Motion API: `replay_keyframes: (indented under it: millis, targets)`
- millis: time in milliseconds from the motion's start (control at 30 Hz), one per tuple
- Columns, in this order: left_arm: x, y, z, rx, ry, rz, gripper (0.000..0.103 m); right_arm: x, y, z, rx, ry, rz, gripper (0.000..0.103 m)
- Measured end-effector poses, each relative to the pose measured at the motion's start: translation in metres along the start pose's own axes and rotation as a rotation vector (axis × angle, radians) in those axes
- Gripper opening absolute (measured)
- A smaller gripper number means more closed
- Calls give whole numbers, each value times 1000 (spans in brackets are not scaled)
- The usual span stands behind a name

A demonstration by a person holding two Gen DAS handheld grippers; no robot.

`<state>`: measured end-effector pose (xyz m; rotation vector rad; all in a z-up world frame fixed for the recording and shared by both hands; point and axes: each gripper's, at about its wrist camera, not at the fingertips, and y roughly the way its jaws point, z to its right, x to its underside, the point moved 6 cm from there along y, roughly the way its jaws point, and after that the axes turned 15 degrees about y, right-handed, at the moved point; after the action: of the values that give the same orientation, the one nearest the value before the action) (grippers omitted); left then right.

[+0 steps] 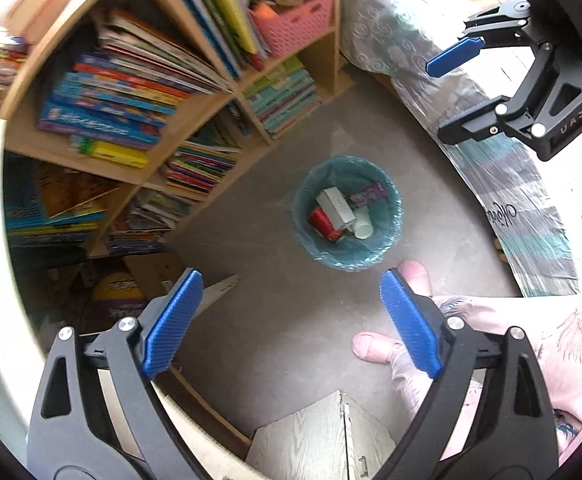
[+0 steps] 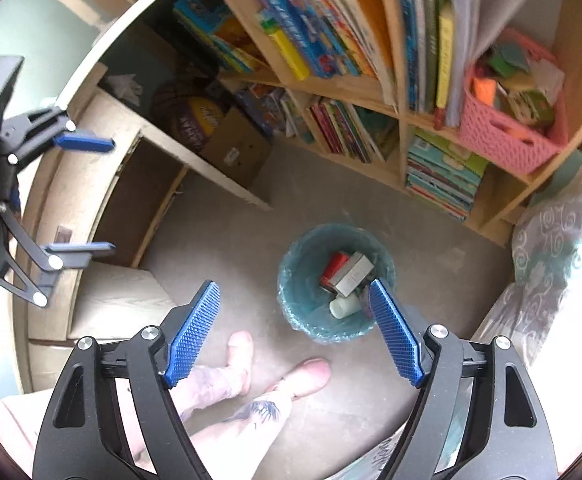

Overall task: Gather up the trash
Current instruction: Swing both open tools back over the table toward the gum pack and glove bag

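- The left gripper (image 1: 291, 320) points steeply down at the floor with its blue pads spread wide and nothing between them; it grips nothing.
- The right gripper (image 2: 295, 332) likewise hangs released, jaws wide apart and empty; its right pad overlaps the near rim of the bin in its own view.
- In the left wrist view the right gripper shows again at upper right, above the bed, its two blue pads well apart.
- Just past the pads, the person's two feet in pink slippers (image 2: 311, 376) stand on the grey floor (image 1: 251, 240), with pale patterned trouser legs (image 2: 211, 388) above them.
- A light wooden cabinet (image 1: 323, 432) sits near the feet, at the bottom of the left view.
- Beyond the feet stands a round waste bin (image 1: 391, 216) lined with a blue plastic bag, upright on the floor between the bookshelf and the bed.
- The trash lies inside the bin: a grey rectangular box (image 1: 335, 204) on top, a red container (image 1: 319, 220) touching it, a white cup (image 1: 362, 224) beside them, and a purple wrapper (image 1: 367, 194) against the far wall.
- A brown cardboard box (image 2: 239, 152) and a basketball (image 2: 195, 118) rest under a shelf board, well apart from the bin.
- Farther back, a wooden bookshelf (image 2: 401, 120) is packed with colourful children's books; a pink plastic basket (image 2: 507, 140) of oddments fills one compartment.
- A bed with a grey-and-teal patterned cover (image 1: 391, 40) runs along the far side.
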<state>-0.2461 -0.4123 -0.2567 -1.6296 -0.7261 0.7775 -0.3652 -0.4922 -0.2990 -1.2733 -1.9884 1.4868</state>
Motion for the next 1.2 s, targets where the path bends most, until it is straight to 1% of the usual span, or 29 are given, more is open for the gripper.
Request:
replay_keyframes:
  millis: [100, 233, 300, 400, 567, 700, 867, 933, 1033, 1200]
  targets:
    - [11, -27, -11, -45, -22, 19, 95, -10, -16, -18, -9, -50, 24, 88]
    - [29, -62, -26, -105, -62, 46, 96, -27, -36, -44, -28, -107, 32, 89]
    - [39, -77, -32, -124, -87, 57, 96, -38, -45, -63, -40, -150, 42, 89]
    - [64, -101, -45, -161, -140, 70, 96, -53, -57, -96, -56, -231, 52, 90]
    - [125, -132, -71, -215, -241, 60, 96, -80, -65, -162, -84, -373, 75, 90]
    - [186, -148, -95, -276, -306, 13, 96, -101, -63, -223, -121, -475, 88, 90]
    - [258, -158, -125, -313, -414, -37, 96, -118, -45, -301, -159, -615, 65, 90]
    - [283, -160, -135, -331, -453, -56, 96, -120, -36, -329, -172, -661, 56, 90]
    - [318, -163, -149, -335, -523, -63, 96, -121, -21, -374, -191, -729, 34, 90]
    - [363, -157, -159, -338, -584, -92, 96, -115, 11, -432, -201, -827, -16, 90]
